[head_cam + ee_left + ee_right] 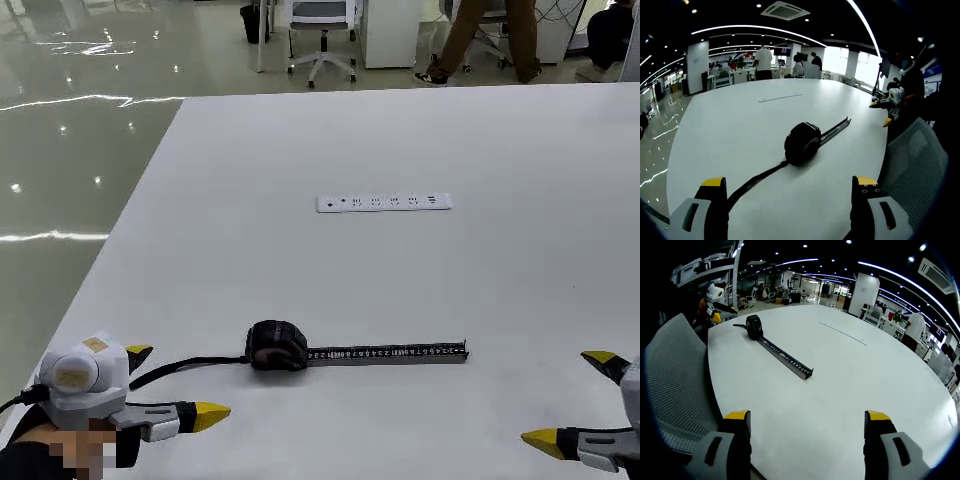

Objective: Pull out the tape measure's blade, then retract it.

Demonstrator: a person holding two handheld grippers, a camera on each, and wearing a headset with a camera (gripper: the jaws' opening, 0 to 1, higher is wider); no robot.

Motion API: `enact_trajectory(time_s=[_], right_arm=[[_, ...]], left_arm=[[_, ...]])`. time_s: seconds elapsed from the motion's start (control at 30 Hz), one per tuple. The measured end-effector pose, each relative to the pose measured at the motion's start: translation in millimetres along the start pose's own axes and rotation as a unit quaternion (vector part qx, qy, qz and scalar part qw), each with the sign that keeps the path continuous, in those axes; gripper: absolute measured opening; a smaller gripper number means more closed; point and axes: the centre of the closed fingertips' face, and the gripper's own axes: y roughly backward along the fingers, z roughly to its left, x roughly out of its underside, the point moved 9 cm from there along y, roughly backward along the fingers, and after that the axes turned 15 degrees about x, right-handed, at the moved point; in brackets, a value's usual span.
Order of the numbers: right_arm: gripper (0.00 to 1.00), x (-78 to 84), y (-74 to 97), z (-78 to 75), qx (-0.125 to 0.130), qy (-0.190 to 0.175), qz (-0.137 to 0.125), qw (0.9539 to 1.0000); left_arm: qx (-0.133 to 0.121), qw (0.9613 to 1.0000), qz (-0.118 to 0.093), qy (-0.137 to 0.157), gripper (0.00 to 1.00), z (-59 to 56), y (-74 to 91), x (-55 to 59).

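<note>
The left tongs hang over the near left corner of the white worktop. Their 2 yellow-tipped jaws are spread wide and grasp nothing. The right tongs hover over the near edge further right, likewise released, with only bare surface between the jaws.

Between the 2 tools, close to the near edge and nearer the left tongs, lies the black rubber-clad tape measure. Its dark numbered blade is out of the case and rests on the worktop. It runs roughly along the near edge toward the right tongs, and its hooked end is well apart from them. A black wrist strap trails from the other side of the case toward the left tongs. It runs in between their jaws, just beside one of them; I cannot tell whether it touches.

Further in, near the middle of the worktop, lies a long white power strip. A grey mesh chair back stands at the near edge. Beyond the far edge are a white swivel chair on glossy floor and a person's legs.
</note>
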Motion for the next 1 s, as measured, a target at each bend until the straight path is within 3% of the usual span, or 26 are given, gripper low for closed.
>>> enact_trajectory(time_s=[0.1,0.27,0.4,0.67,0.73,0.8,0.9,0.93,1.0], right_arm=[[1.00,6.2,8.0,2.0,-0.001,-0.013,0.008,0.9999],[1.00,8.6,16.7,-1.8,0.013,-0.037,0.009,0.9992],[1.00,9.0,20.1,-6.1,0.030,-0.020,0.013,0.9993],[1.00,5.4,25.4,-5.9,0.028,-0.033,0.007,0.9990],[1.00,3.6,26.4,-4.8,0.022,-0.061,-0.005,0.9979],[1.00,6.4,26.2,-4.9,0.018,-0.054,0.002,0.9984],[1.00,7.4,26.2,-4.6,0.009,-0.045,0.003,0.9990],[1.00,7.1,26.6,-4.9,0.010,-0.040,0.003,0.9991],[1.00,6.4,27.3,-5.1,0.007,-0.034,0.003,0.9994]], left_arm=[[-0.007,0.9999,-0.011,-0.004,1.00,-3.2,8.8,-2.7],[-0.018,0.9993,-0.024,0.021,1.00,2.1,17.4,2.0],[-0.023,0.9991,-0.027,0.025,1.00,2.0,18.2,2.4],[-0.015,0.9994,-0.022,0.024,1.00,-2.6,11.8,-0.5],[-0.012,0.9994,-0.020,0.026,1.00,-6.2,10.9,-0.9],[-0.017,0.9997,-0.014,0.006,1.00,-9.5,11.3,-1.3],[-0.016,0.9993,-0.024,0.024,1.00,-10.7,10.5,1.4],[-0.003,0.9988,-0.030,0.039,0.99,-12.6,9.8,2.7],[-0.006,0.9989,-0.031,0.036,0.98,-13.9,10.2,3.7]])
